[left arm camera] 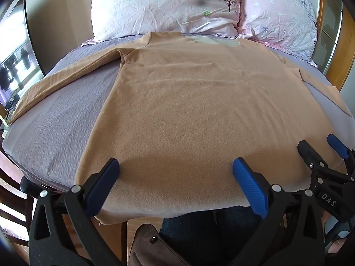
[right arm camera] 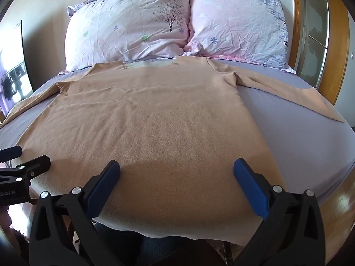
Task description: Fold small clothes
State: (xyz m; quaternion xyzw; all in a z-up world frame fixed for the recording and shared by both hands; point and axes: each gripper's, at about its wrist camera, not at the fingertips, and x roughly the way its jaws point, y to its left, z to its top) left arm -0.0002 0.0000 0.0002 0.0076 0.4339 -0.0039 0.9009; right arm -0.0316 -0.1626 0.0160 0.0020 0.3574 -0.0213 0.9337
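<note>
A tan long-sleeved shirt (left arm camera: 188, 102) lies flat on the bed, collar toward the pillows, sleeves spread out to both sides, hem hanging over the near edge. It also shows in the right wrist view (right arm camera: 155, 119). My left gripper (left arm camera: 175, 168) is open and empty, hovering above the hem on the shirt's left half. My right gripper (right arm camera: 176, 168) is open and empty above the hem on the right half. The right gripper also shows at the right edge of the left wrist view (left arm camera: 321, 150), and the left gripper at the left edge of the right wrist view (right arm camera: 24, 157).
The bed has a grey-lilac sheet (right arm camera: 299, 133). Two floral pillows (right arm camera: 133, 26) (right arm camera: 239, 22) lean at the headboard. A wooden frame with glass (right arm camera: 315, 33) stands at the right, a window (left arm camera: 15, 55) at the left. The person's legs (left arm camera: 199, 232) are below the near edge.
</note>
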